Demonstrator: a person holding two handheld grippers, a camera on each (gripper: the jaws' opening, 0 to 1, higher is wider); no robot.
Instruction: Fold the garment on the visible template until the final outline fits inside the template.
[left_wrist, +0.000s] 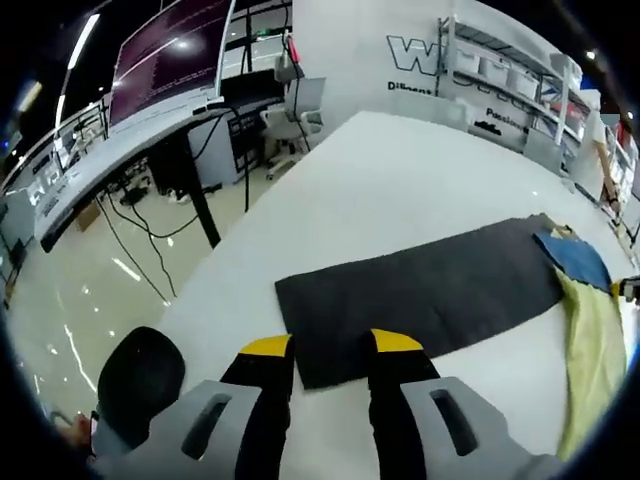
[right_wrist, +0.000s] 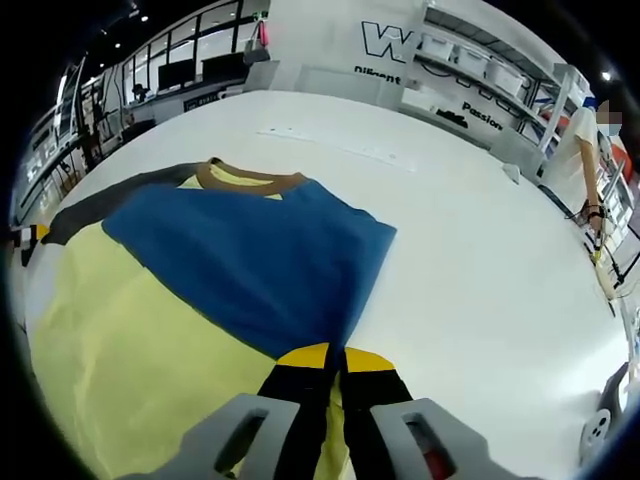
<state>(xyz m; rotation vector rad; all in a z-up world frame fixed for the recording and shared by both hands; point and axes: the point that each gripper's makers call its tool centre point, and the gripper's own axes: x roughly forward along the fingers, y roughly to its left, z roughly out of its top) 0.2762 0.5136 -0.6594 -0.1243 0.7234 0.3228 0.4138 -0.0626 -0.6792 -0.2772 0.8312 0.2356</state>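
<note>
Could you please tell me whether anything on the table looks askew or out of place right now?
The blue-and-yellow T-shirt lies only partly on the dark grey template mat, hanging off one end; the right gripper pinches its blue edge.

1. Wide white counter (left_wrist: 400, 190) carries everything here.
2. Dark grey rectangular felt template (left_wrist: 430, 290) lies flat on it.
3. Yellow-and-blue cloth garment (right_wrist: 240, 270) lies spread, overlapping the template's end.
</note>
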